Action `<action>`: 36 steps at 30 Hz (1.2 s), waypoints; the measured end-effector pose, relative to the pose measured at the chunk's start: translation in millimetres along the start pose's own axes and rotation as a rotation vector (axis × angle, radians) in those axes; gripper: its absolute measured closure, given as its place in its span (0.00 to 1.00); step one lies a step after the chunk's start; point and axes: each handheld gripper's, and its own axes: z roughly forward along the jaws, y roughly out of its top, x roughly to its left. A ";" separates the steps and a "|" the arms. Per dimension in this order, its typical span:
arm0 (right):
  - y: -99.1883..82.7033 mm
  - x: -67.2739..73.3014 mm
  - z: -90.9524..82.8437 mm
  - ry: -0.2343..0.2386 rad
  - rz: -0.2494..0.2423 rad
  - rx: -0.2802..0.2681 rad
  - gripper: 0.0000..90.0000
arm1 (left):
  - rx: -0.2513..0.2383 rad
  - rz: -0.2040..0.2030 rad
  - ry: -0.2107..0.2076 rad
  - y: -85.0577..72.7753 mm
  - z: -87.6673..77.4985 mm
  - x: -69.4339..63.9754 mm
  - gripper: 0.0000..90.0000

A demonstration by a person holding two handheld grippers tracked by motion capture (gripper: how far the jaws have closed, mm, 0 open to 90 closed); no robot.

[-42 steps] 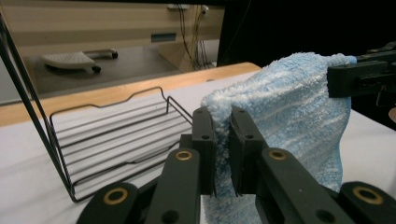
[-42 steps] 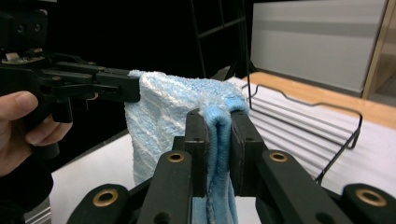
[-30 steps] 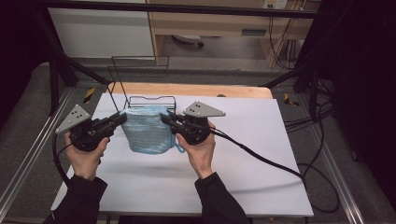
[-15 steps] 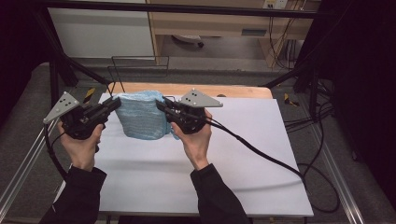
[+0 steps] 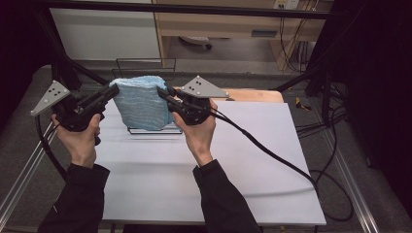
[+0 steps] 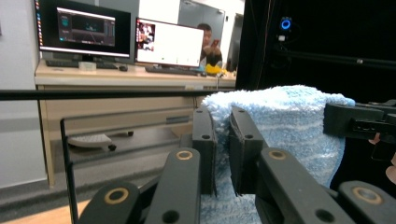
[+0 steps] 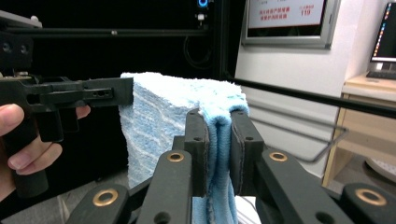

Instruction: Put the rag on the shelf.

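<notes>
Towel [image 5: 140, 102] is up off the bench [image 5: 160, 184], hanging in the air between your two hands, a light blue, fluffy cloth folded over along its top edge. Your left gripper [image 5: 112, 91] has its fingers clamped on the towel's left upper corner; in the left gripper view you can see the two black fingers [image 6: 203, 144] pinched close with the blue pile squeezed between them. Your right gripper [image 5: 163, 92] has the opposite upper corner, and the right gripper view shows its fingers [image 7: 196, 149] pressed on a fold of cloth that runs straight down between them. Both grippers sit at about the same height, so the top edge runs level and the rest drapes down freely. Behind and below the towel stands a black wire rack [image 5: 145, 63], its base [image 5: 145, 131] resting on the white bench top just under the towel's lower edge.
</notes>
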 end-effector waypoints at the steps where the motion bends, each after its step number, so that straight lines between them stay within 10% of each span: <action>1: 2.3 -0.3 0.9 0.001 0.002 -0.007 0.89 | 0.000 0.000 0.000 0.0 0.0 0.0 0.91; 36: 72.5 -13.8 48.3 -0.041 -0.113 -0.069 0.89 | -0.122 -0.008 0.046 57.6 18.7 25.9 0.91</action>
